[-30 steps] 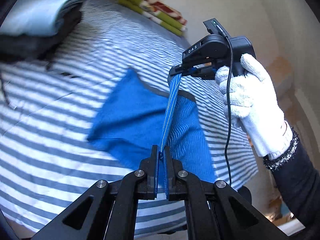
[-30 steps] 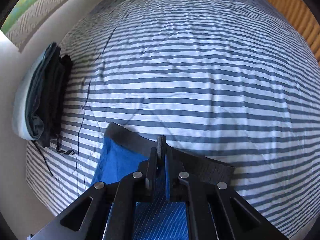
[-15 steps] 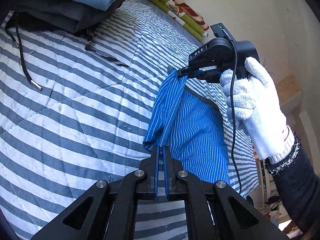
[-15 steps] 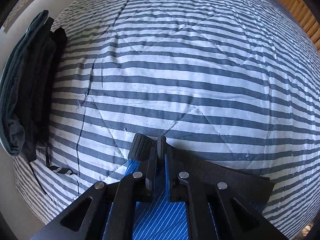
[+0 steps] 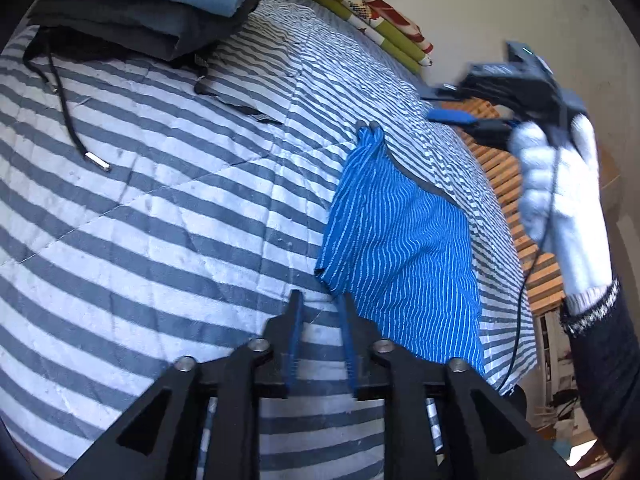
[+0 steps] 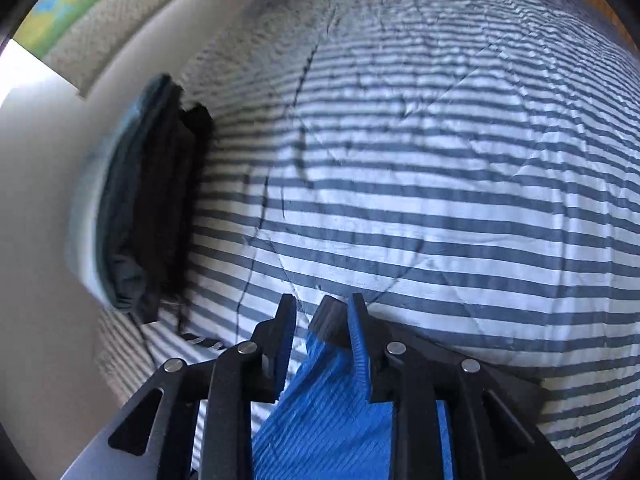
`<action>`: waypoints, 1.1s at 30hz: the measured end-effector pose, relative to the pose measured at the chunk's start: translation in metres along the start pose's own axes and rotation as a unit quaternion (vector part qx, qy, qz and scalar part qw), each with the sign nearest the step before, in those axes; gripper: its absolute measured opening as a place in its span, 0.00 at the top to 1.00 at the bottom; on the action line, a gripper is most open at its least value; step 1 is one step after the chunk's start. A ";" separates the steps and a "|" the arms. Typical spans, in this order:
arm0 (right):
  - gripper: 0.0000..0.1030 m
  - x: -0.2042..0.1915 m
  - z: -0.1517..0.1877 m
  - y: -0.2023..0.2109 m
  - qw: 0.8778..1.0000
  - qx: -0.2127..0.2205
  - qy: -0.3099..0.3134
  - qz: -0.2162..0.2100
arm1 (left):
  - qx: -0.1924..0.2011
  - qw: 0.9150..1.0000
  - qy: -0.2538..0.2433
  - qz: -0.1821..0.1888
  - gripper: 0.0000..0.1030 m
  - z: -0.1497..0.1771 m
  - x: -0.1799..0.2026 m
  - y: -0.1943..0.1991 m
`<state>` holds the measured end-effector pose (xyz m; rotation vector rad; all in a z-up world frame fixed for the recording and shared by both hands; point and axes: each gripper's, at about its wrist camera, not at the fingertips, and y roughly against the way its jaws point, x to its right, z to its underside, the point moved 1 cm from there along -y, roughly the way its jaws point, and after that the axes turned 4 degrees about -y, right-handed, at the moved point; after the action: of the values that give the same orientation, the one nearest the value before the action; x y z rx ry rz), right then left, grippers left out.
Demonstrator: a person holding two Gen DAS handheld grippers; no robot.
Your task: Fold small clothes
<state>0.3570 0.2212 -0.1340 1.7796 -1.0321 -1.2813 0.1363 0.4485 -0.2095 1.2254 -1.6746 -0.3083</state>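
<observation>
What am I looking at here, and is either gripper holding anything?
There is no robot: a person holds a two-finger gripper in each hand, each carrying a fisheye camera looking along its fingers. The left camera shows the left gripper, the right gripper and the white-gloved hand holding it. The blue striped shorts lie folded on a striped bedcover, near a stack of folded clothes. Both grippers' jaws have just been opening. The left is open and empty; in the right view the right gripper is open with the waistband loose between its fingers.
</observation>
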 end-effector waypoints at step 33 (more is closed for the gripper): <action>0.61 0.164 0.091 0.012 0.996 -0.015 -0.088 -0.014 | -0.149 0.978 -0.112 -0.098 0.33 -0.168 0.091 -0.157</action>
<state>0.2989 0.0615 -0.2132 1.6861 -1.0812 -1.4849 0.3651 0.3568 -0.1862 1.1608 -1.6250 -0.8153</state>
